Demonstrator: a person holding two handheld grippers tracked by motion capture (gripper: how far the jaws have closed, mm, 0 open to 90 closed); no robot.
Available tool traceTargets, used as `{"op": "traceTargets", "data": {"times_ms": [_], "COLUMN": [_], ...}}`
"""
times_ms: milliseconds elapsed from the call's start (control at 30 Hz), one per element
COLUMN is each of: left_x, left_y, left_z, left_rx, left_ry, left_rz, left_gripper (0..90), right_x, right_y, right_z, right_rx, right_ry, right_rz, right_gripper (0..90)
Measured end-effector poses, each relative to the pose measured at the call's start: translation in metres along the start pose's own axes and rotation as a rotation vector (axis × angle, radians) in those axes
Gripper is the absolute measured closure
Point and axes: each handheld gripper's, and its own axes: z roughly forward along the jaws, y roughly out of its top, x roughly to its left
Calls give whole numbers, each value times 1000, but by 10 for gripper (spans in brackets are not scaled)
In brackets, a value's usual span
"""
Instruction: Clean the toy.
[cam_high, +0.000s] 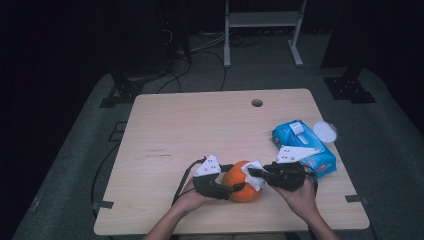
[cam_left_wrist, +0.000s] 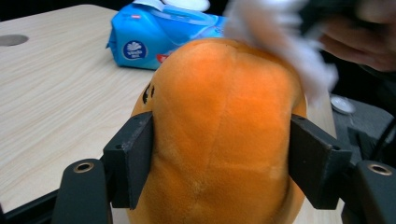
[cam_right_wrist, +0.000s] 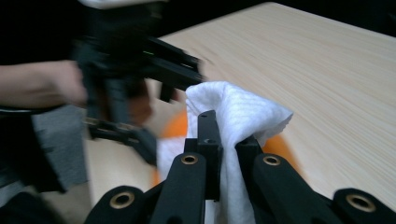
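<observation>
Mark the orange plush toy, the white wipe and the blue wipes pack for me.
orange plush toy (cam_left_wrist: 219, 135): left gripper view, middle of its body between the jaws.
white wipe (cam_right_wrist: 233, 114): right gripper view, bunched top above the jaws.
blue wipes pack (cam_high: 320, 161): high view, near end.

1. The worktop (cam_high: 200, 125) is a light wood-grain board with rounded corners, standing on a grey floor (cam_high: 75, 165).
2. A round hole (cam_high: 257, 103) is cut through the board near its far edge, right of the middle.
3. A blue wipes pack (cam_high: 305, 147) lies flat near the right edge, with its white flap lid (cam_high: 325, 131) open toward the far right corner.
4. An orange plush toy (cam_high: 241, 187) rests on the board close to the near edge, around the middle, well apart from the hole and just left of the pack.
5. The left half and the far part of the board are bare wood.
</observation>
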Motion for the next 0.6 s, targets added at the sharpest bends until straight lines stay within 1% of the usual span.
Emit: {"op": "traceTargets", "data": {"times_ms": [33, 67, 100, 133, 167, 200, 233, 267, 333, 400, 433, 467, 533, 567, 600], "left_x": [-2, -3, -5, -7, -9, -9, -9, -9, -10, -10, -11, -11, -11, -10, -10], "left_y": [0, 1, 1, 2, 2, 2, 2, 1, 1, 0, 0, 0, 1, 2, 2], "left_z": [1, 2, 3, 3, 3, 3, 3, 2, 2, 3, 3, 3, 4, 4, 4], "left_rx": [0, 2, 7, 9, 12, 12, 13, 16, 11, 9, 5, 4, 6, 11, 12], "left_ry": [6, 9, 10, 8, -3, -18, -38, -46, -55, -48, -39, -33, -19, -15, -9], "left_rz": [-4, 3, 9, 22, 35, 48, 55, 73, 88, 99, 106, 104, 93, 90, 75], "left_gripper": [292, 290, 287, 279, 268, 255, 237, 225, 223, 231, 251, 268, 284, 284, 284], "right_x": [4, 8, 12, 13, 13, 11, 9, 6, -2, -7, -8, -9, -5, -2, 1], "right_y": [2, 3, 4, 4, 4, 4, 4, 3, 1, -2, -3, -4, -3, -2, -1], "right_z": [2, 4, 6, 7, 8, 7, 5, 3, 0, -3, -4, -5, -5, -5, -4], "right_rx": [1, 14, 22, 28, 31, 28, 21, 20, 13, 12, 13, 15, 17, 15, 12], "right_ry": [9, 7, -2, -25, -43, -48, -65, -83, -90, -107, -114, -113, -115, -102, -79], "right_rz": [-19, -36, -51, -71, -79, -69, -62, -58, -29, -17, -12, -8, -14, -17, -18], "right_gripper": [852, 851, 851, 852, 852, 852, 853, 853, 853, 853, 853, 853, 853, 853, 853]}}
